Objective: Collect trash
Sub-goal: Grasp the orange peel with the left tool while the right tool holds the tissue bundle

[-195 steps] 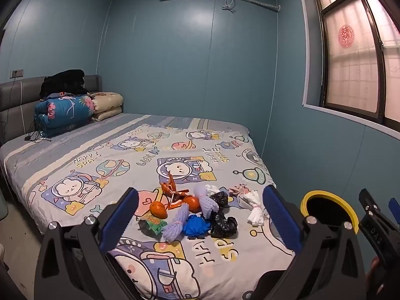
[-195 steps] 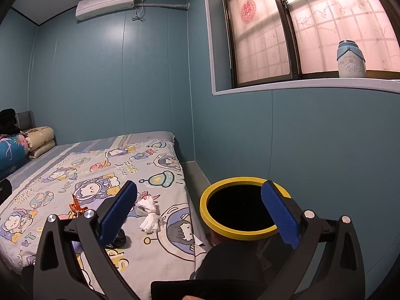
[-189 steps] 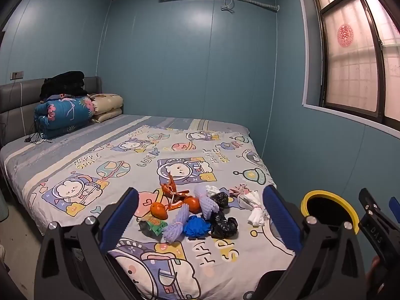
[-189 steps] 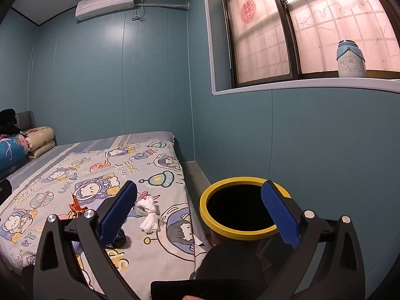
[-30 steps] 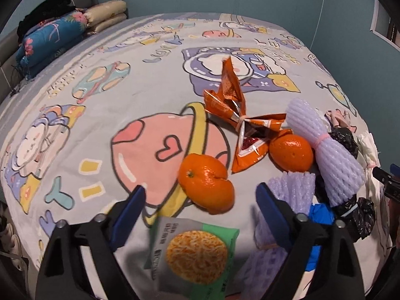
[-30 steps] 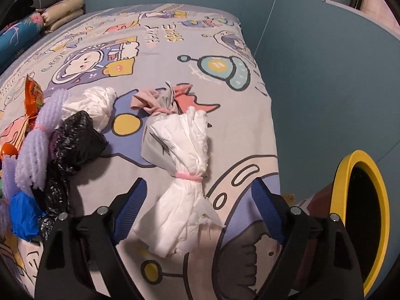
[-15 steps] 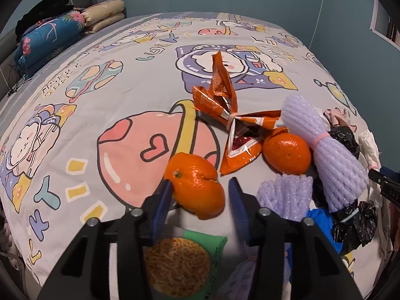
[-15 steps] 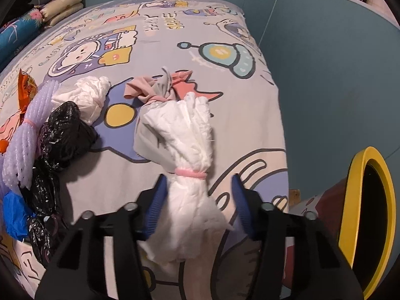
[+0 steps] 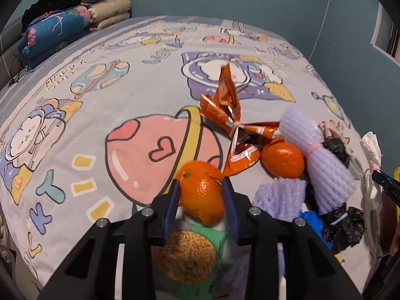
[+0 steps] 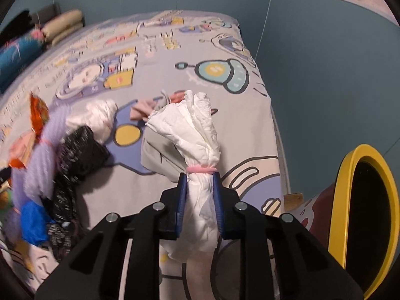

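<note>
My left gripper (image 9: pixel 200 182) has its jaws closing, and the blue pads press both sides of an orange tangerine (image 9: pixel 202 200) on the cartoon bedsheet. Just below it lies a green noodle packet (image 9: pixel 190 252). My right gripper (image 10: pixel 200 175) is also closing, its pads squeezing a white paper bundle (image 10: pixel 190 130) just under its pink rubber band. The bundle's top stands off the sheet. A black bin with a yellow rim (image 10: pixel 350 170) stands beside the bed on the right.
More trash lies between the grippers: an orange snack wrapper (image 9: pixel 230 115), a second tangerine (image 9: pixel 283 160), purple foam netting (image 9: pixel 317 155), black bags (image 9: pixel 345 227) and a blue bag (image 9: pixel 312 220). Folded bedding (image 9: pixel 55 32) sits at the bed's head. A blue wall runs past the bed's right edge.
Both grippers went from wide open to pinched in. The left closed around the tangerine, the right around the white bundle, whose upper part rose off the sheet.
</note>
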Demonstrator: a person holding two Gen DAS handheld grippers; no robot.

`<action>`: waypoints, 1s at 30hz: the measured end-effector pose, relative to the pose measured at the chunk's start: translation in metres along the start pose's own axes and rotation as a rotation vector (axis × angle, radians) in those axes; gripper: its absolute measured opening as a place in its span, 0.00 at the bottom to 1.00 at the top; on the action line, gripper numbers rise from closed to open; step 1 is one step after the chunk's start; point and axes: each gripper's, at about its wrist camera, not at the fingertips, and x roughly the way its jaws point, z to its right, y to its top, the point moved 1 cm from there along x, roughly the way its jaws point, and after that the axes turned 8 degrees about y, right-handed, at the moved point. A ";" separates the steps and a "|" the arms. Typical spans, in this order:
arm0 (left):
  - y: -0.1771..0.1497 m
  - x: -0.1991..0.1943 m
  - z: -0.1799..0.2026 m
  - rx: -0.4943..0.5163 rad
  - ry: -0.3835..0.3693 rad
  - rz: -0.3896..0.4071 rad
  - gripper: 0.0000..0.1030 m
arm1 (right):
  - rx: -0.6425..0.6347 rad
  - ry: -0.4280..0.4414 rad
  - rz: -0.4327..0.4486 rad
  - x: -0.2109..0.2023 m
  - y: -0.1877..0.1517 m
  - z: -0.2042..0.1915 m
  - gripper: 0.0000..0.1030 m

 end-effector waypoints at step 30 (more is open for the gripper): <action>-0.003 0.002 0.008 0.061 0.026 -0.023 0.57 | 0.037 0.095 0.119 -0.045 -0.001 0.009 0.19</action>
